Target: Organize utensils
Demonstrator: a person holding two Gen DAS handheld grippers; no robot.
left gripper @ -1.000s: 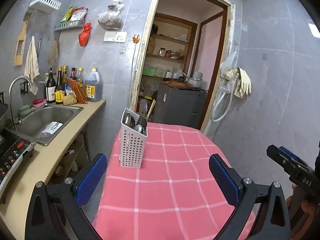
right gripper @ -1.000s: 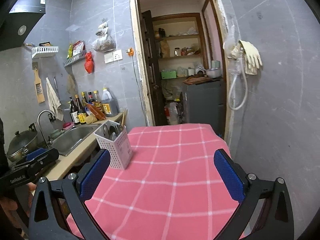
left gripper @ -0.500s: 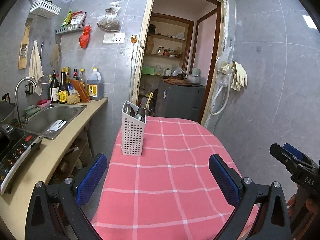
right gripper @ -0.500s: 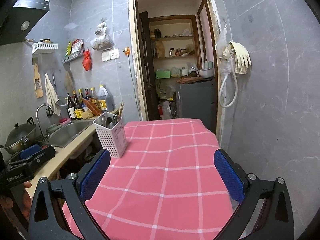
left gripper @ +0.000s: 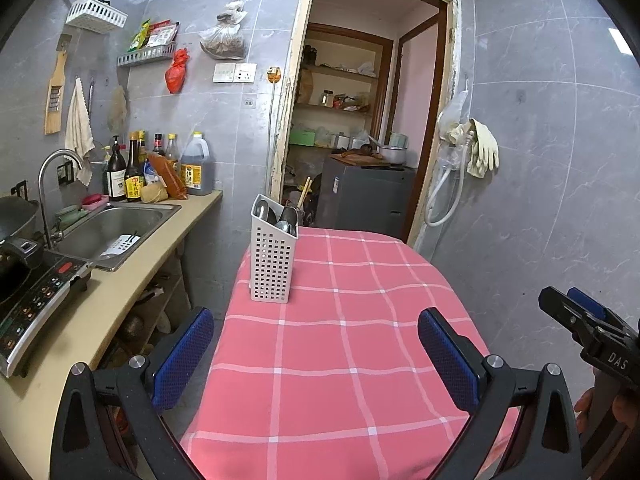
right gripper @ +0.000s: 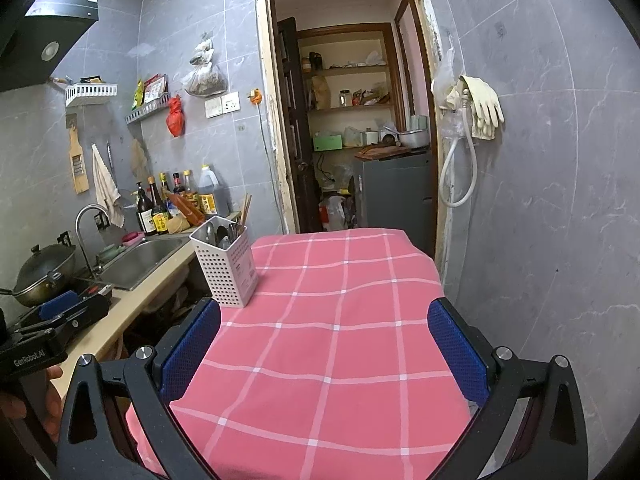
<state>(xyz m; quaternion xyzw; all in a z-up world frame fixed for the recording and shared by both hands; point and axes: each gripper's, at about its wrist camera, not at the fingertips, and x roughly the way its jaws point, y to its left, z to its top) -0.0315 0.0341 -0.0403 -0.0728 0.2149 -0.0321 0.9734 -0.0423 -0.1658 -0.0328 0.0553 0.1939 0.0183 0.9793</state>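
Grey-tiled kitchen; pink checked tablecloth is being viewed from the near edge. White perforated utensil caddy is standing upright at the tabletop's far left corner, spoons being held inside. Left gripper and right gripper are being held released, empty, above the near edge.

right gripper jaws wide apart over pink checked tablecloth, white utensil caddy at table's left edge, spoons inside

Even, soft indoor light, sharp focus throughout, strong fisheye bending and black vignette at the corners.
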